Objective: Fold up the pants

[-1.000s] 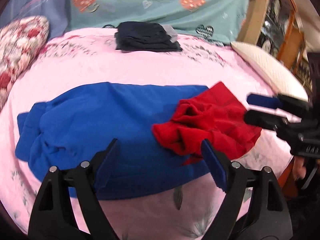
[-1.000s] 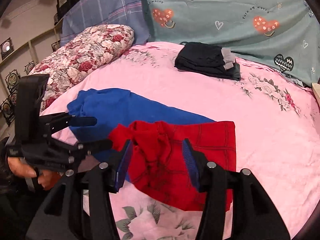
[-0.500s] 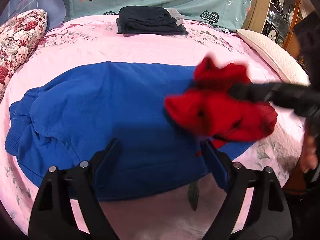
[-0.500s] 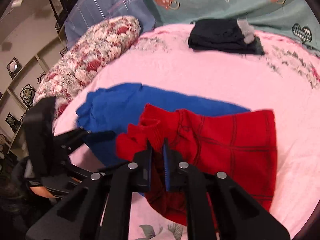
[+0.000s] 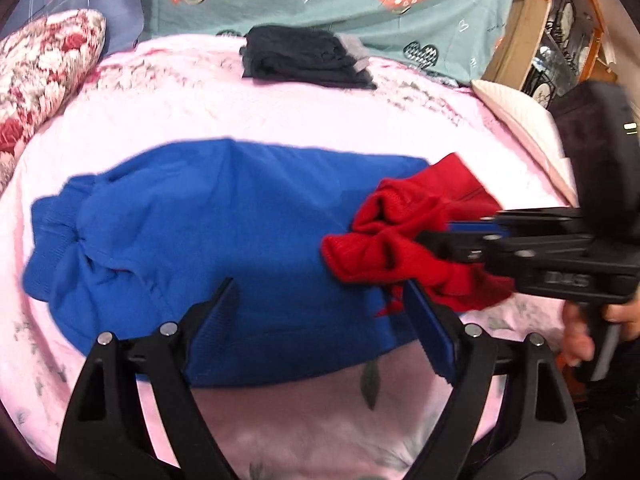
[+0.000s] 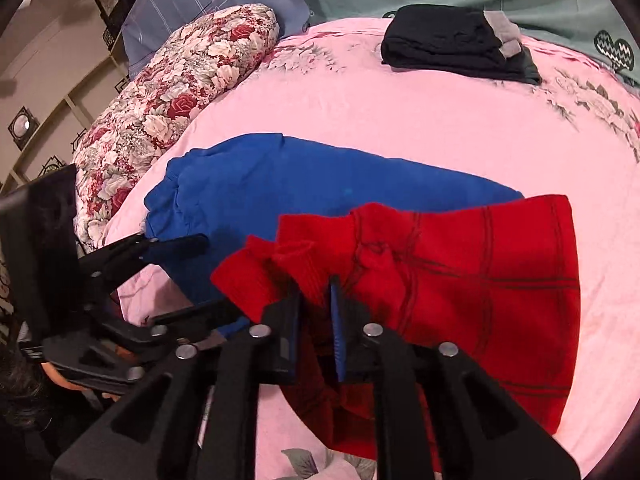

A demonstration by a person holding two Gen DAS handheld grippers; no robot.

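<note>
A: Right wrist view: my right gripper (image 6: 314, 308) has red pants (image 6: 460, 280) bunched between its jaws, which are easing apart

B: My left gripper (image 5: 320, 312) gapes empty, blue pants (image 5: 224, 240) just ahead

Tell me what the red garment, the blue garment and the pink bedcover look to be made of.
Red garment with dark grid lines: soft knit, probably cotton, matte, with a ribbed bunched edge. Blue garment: thicker fleece-like jersey, matte, with rounded folds and a ribbed cuff. Pink floral bedcover: thin woven sheet, smooth with a faint sheen; the fibre can't be told.
</note>
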